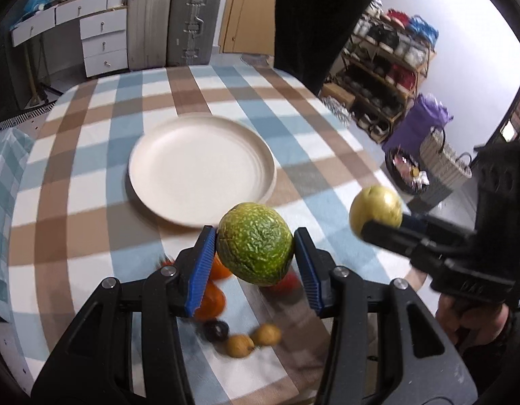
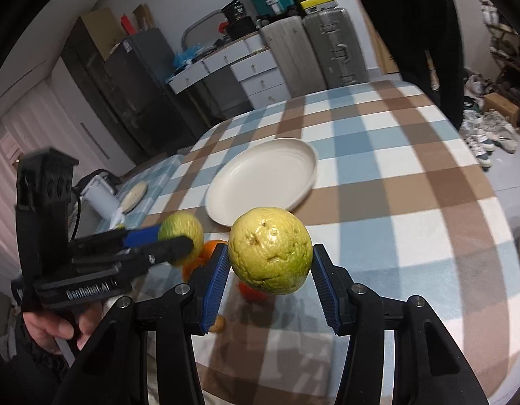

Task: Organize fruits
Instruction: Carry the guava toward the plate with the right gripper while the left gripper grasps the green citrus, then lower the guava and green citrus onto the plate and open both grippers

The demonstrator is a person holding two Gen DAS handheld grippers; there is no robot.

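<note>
My left gripper [image 1: 255, 246] is shut on a rough green fruit [image 1: 255, 243], held above the checked table; it also shows in the right wrist view [image 2: 180, 236]. My right gripper [image 2: 270, 256] is shut on a yellow-green guava [image 2: 270, 249], also held in the air, seen at the right of the left wrist view [image 1: 376, 211]. An empty cream plate [image 1: 201, 168] lies beyond both grippers, also in the right wrist view [image 2: 263, 179]. Under the left gripper lie oranges [image 1: 211, 300], a red fruit [image 1: 287, 281], a dark fruit [image 1: 216, 330] and two small tan fruits [image 1: 239, 346].
The table [image 1: 91, 202] has a blue, brown and white checked cloth. A person in black [image 1: 320, 17] stands at its far edge. Suitcases [image 1: 174, 20] and white drawers [image 1: 103, 40] stand behind. A shoe rack [image 1: 385, 67] and baskets [image 1: 442, 155] are on the right.
</note>
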